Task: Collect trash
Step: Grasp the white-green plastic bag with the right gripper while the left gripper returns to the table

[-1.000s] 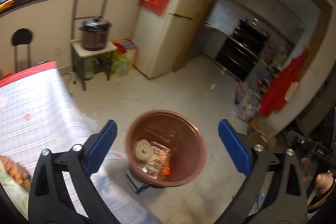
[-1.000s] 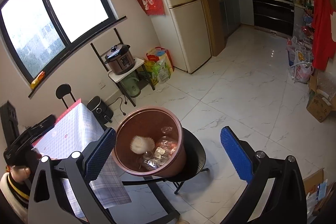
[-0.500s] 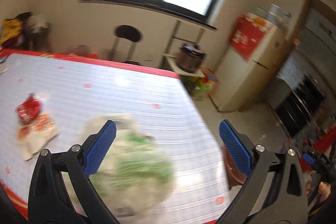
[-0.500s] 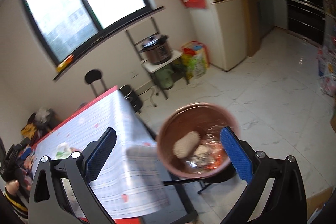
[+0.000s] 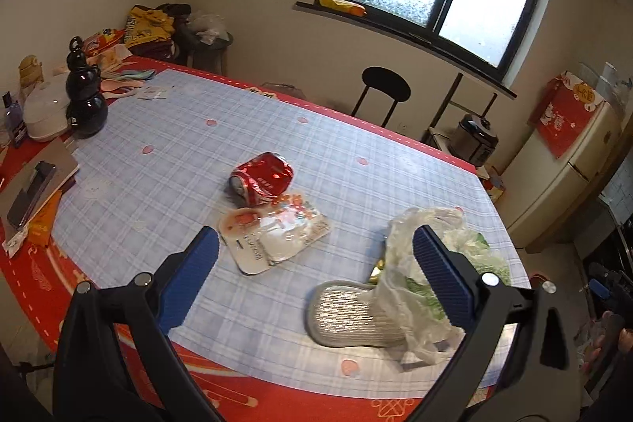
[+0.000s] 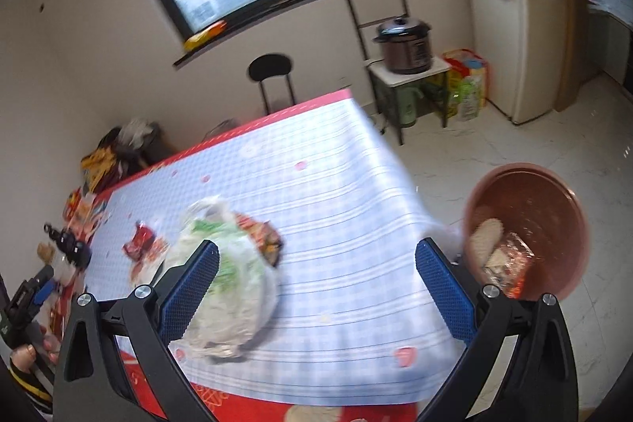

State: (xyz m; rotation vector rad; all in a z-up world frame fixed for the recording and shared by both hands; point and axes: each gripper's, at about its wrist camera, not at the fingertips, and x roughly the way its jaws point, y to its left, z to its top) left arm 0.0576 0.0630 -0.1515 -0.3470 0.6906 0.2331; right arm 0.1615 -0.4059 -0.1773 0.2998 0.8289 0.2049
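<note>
The left gripper point(image 5: 314, 273) hangs above the tabletop point(image 5: 190, 141) with its blue-padded fingers point(image 5: 189, 277) spread wide and nothing between them. The tabletop carries a pale blue checked cloth with a red border.

In the left wrist view, a crushed red can point(image 5: 262, 178) lies on its side near the middle of the cloth. Touching it at 5 o'clock is a flat white snack wrapper point(image 5: 273, 234) with orange and red print. Toward 4 o'clock from the wrapper, near the tabletop's right edge, sits a crumpled clear plastic bag point(image 5: 419, 263) holding something green. A silvery ribbed pouch point(image 5: 348, 315) lies just beside it, partly tucked under the bag's lower edge. At 10 o'clock of the cloth, a dark gourd-shaped bottle point(image 5: 84, 93) stands upright beside a white lidded container point(image 5: 43, 109). A dark phone point(image 5: 29, 194) rests on a grey board at 9 o'clock.

The right gripper point(image 6: 316, 287) is also released, its fingers point(image 6: 445, 293) wide apart and empty. Its view is motion-blurred. The plastic bag point(image 6: 225, 287) lies at 7 o'clock, partly behind the left finger, with the red can point(image 6: 139, 238) farther back at 9 o'clock. A round reddish-brown bin point(image 6: 526, 228) stands off the tabletop's right edge at 3 o'clock, on the tiled floor side. Inside it are a pale woven ball and some clear and orange wrappers. A hand point(image 6: 27, 351) grips the other handle at 8 o'clock.
</note>
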